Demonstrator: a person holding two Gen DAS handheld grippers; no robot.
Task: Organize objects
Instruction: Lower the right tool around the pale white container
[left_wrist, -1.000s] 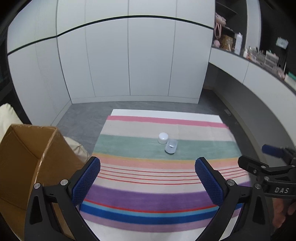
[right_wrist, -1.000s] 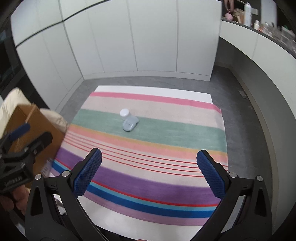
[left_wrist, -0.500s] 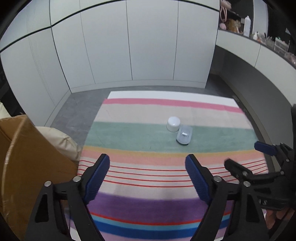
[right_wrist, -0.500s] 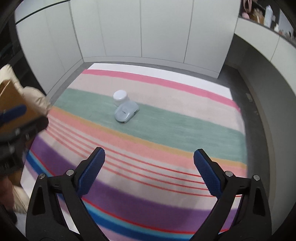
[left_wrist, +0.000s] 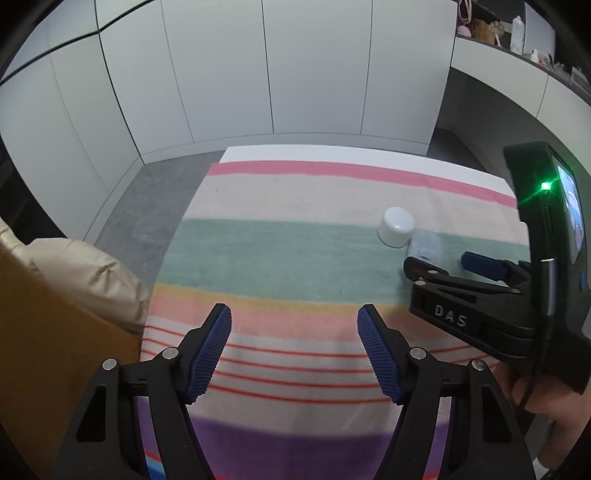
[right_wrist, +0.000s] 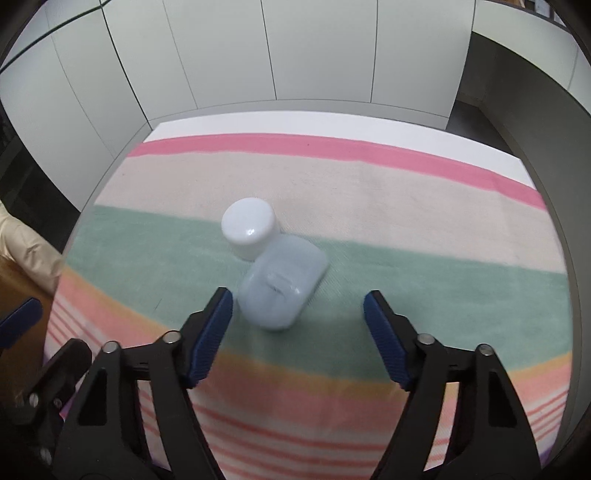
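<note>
A white round jar (right_wrist: 249, 227) stands upright on the green stripe of a striped rug (right_wrist: 406, 184), touching a pale blue flat case (right_wrist: 282, 291) that lies just in front of it. My right gripper (right_wrist: 298, 299) hangs low over the rug, jaws closing. The near end of the case sits between its fingertips, closer to the left one, and the pads do not press on it. In the left wrist view the jar (left_wrist: 396, 225) and the case (left_wrist: 424, 247) lie far right, with the right gripper (left_wrist: 439, 263) reaching in at them. My left gripper (left_wrist: 293, 319) hovers over the pink stripes, jaws closing on nothing.
A brown cardboard box (left_wrist: 55, 350) stands at the rug's left edge with a cream padded cushion (left_wrist: 85, 273) against it. White cabinet doors (left_wrist: 314, 74) close off the back. A grey counter (left_wrist: 517, 92) curves along the right. A hand (left_wrist: 535, 391) holds the right gripper's handle.
Both grippers have dropped toward the rug and moved in on the jar and case. Both pairs of jaws have narrowed. The right gripper now reaches the case.
</note>
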